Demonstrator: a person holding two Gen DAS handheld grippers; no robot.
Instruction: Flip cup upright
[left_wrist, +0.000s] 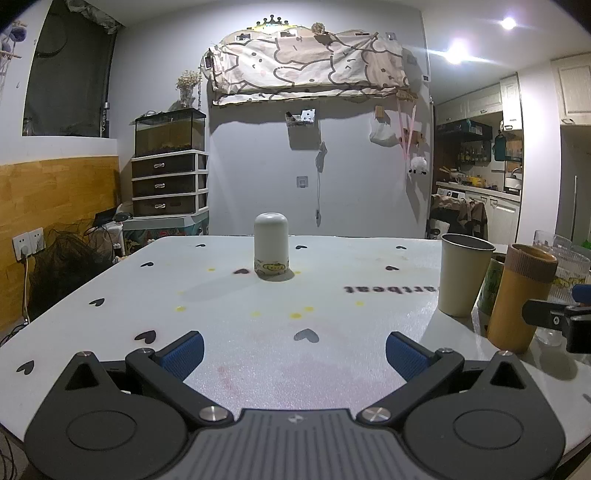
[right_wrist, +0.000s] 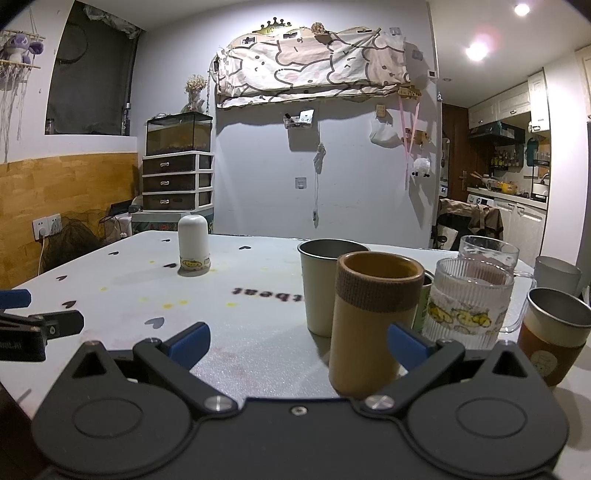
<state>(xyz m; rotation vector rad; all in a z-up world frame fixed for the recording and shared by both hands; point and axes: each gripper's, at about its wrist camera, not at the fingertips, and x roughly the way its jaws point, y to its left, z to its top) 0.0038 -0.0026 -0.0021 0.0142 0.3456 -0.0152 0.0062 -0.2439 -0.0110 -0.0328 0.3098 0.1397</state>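
Note:
A white cup (left_wrist: 271, 246) with a cartoon band at its base stands upside down near the far middle of the white table (left_wrist: 332, 354); it also shows in the right wrist view (right_wrist: 193, 244) at the far left. My left gripper (left_wrist: 294, 352) is open and empty, low over the near table, well short of the cup. My right gripper (right_wrist: 297, 343) is open, with an upright brown cup (right_wrist: 371, 326) standing between its fingers near the right pad, not clamped.
Upright cups cluster at the right: a cream metal cup (right_wrist: 325, 284), a ribbed glass mug (right_wrist: 469, 299), a clear glass (right_wrist: 487, 251), a brown-sleeved metal cup (right_wrist: 554, 332), a grey cup (right_wrist: 556, 275). The right gripper's finger shows in the left wrist view (left_wrist: 546, 314).

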